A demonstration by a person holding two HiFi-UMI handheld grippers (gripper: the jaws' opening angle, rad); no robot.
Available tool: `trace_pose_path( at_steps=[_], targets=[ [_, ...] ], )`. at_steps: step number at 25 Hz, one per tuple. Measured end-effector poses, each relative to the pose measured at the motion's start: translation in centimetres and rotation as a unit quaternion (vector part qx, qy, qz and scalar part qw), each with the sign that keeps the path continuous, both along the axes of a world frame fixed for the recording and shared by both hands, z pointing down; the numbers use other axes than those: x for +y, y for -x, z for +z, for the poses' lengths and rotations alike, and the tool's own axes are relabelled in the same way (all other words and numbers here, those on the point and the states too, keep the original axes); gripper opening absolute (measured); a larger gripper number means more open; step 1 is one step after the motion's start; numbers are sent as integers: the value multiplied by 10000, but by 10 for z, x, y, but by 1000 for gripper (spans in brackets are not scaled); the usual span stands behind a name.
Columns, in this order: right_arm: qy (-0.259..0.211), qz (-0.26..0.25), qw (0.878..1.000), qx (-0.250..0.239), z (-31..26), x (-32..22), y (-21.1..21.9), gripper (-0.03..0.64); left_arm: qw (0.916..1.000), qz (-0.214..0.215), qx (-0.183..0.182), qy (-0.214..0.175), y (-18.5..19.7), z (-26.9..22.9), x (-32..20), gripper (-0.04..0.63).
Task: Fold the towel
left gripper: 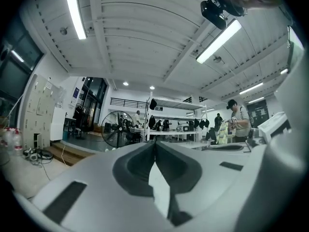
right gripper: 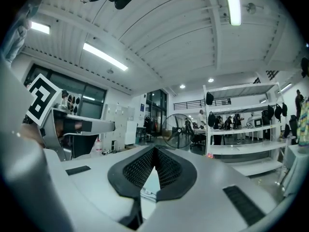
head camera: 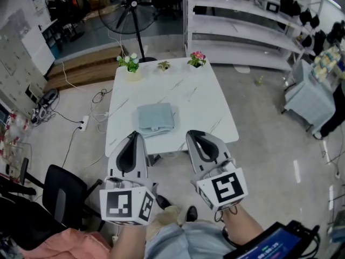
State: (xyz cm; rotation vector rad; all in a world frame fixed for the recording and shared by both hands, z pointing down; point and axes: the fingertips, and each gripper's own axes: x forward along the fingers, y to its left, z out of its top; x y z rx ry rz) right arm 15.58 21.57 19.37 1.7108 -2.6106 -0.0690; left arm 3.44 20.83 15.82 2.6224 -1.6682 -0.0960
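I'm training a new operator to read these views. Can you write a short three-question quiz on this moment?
1. True or false: one of the grippers is holding the towel.
2. Multiple choice: how many small potted plants stand along the far edge of the table? A. two B. three C. five
3. Fill in: the jaws of the left gripper and the right gripper are both ____.

Key: 1. False: the towel lies folded on the table, and nothing sits between either pair of jaws. 2. B. 3. shut.
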Motion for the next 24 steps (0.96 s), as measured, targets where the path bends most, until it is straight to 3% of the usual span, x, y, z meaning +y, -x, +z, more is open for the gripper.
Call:
trace_pose_path(
  at_steps=[24],
  targets=[
    [-152, -102, 9998, -30, -8, -7, 1, 17, 10000, -78, -27, -31, 0, -4, -7, 8]
  ],
)
